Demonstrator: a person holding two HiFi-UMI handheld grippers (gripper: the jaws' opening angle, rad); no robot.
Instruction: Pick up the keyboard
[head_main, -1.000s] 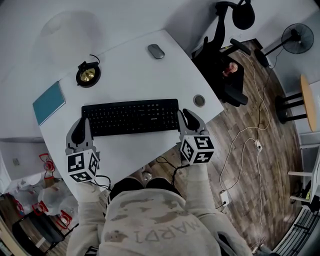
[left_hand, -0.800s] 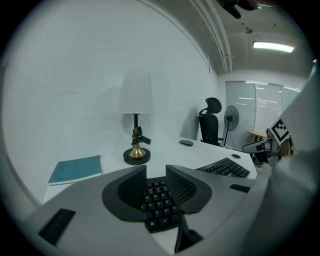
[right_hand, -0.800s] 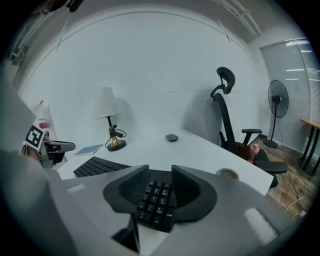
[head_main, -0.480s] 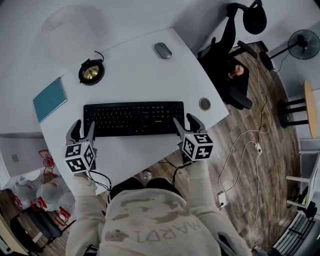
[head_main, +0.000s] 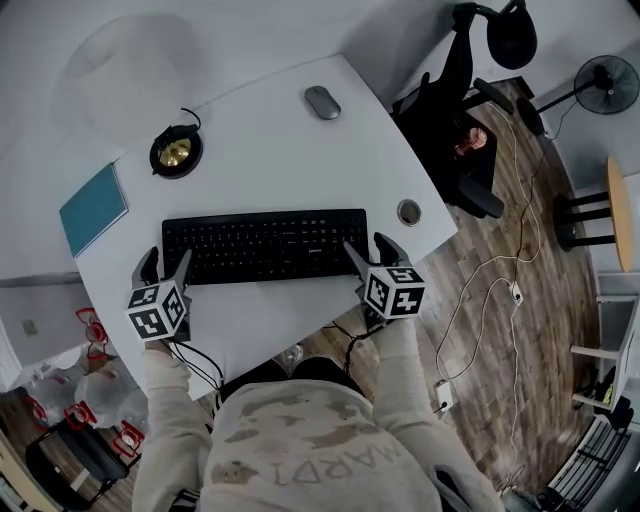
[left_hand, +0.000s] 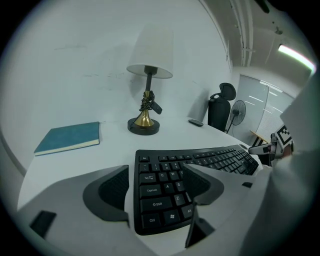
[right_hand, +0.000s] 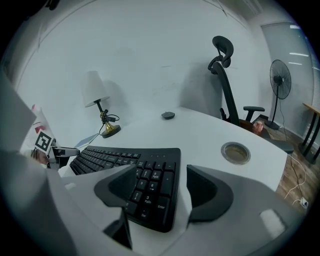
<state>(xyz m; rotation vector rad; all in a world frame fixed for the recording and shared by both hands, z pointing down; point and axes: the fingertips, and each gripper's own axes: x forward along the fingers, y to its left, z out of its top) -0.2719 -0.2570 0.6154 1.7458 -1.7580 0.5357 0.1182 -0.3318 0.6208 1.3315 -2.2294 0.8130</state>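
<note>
Keyboard (head_main: 265, 245) is lying flat on the tabletop (head_main: 270, 150), not yet lifted. Left gripper (head_main: 167, 262) and right gripper (head_main: 367, 245) are straddling its two ends, jaws having just been opening, now standing wide apart and pressing on nothing. Clamping and lifting are remaining.

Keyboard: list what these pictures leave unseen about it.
- Underside and any cable: no view shows them, as the keyboard lies flat on the desk.
- Key print: too small in the head view.
- Some end keys: covered by the left tool and right tool in their own views. Their jaws have just been opening and straddle its ends.
</note>
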